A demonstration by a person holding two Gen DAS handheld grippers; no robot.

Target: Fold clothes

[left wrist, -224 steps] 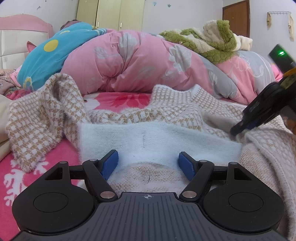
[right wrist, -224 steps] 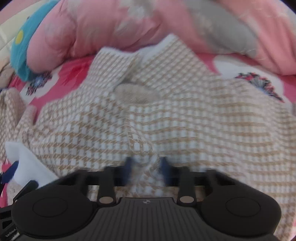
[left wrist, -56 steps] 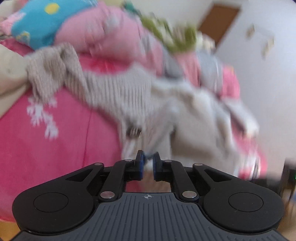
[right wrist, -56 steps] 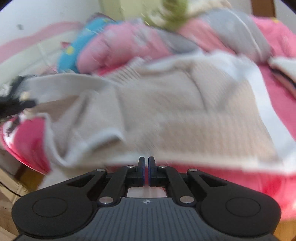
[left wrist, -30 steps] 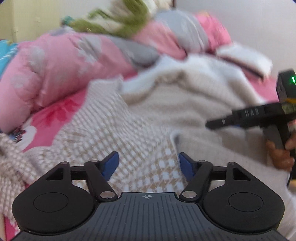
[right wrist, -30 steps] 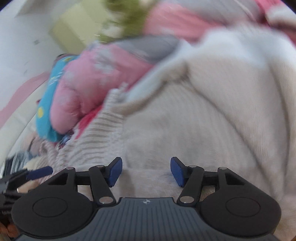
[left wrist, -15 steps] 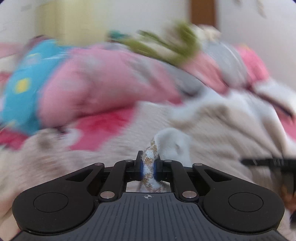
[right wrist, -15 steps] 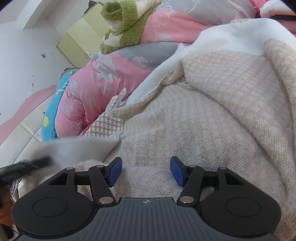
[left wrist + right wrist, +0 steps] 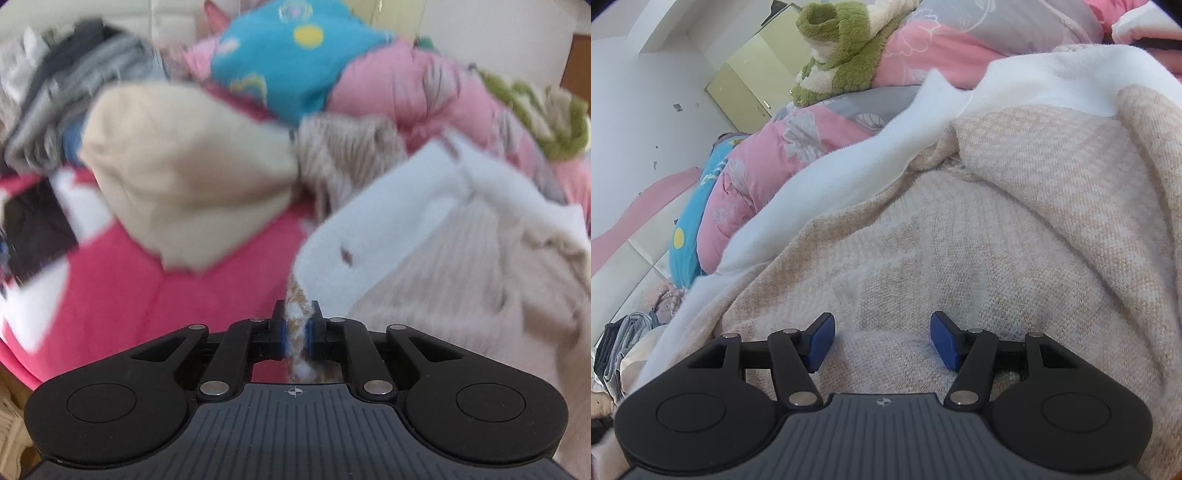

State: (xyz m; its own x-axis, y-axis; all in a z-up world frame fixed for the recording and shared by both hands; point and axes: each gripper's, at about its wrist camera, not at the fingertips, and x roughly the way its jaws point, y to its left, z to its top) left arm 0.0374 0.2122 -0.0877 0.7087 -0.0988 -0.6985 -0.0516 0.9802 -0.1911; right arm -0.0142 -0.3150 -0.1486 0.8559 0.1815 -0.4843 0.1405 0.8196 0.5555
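A beige-and-white houndstooth knit sweater (image 9: 997, 236) with a white band (image 9: 849, 166) lies spread over the pink bed. In the left wrist view, my left gripper (image 9: 295, 330) is shut on a fold of the sweater's edge, and the sweater (image 9: 461, 258) trails off to the right with its white band (image 9: 388, 218) lifted. My right gripper (image 9: 882, 341) is open, its blue pads resting low over the sweater's inside-out knit, with nothing between the fingers.
A cream folded garment (image 9: 184, 177) lies on the pink sheet (image 9: 166, 295) to the left, with a grey stack of clothes (image 9: 74, 81) behind it. A pink quilt (image 9: 820, 136), blue pillow (image 9: 295, 48) and green plush blanket (image 9: 838, 48) fill the back of the bed.
My left gripper, open a second ago, has shut on the sweater's edge and swung left with it. The right gripper stays open over the sweater, hardly moved.
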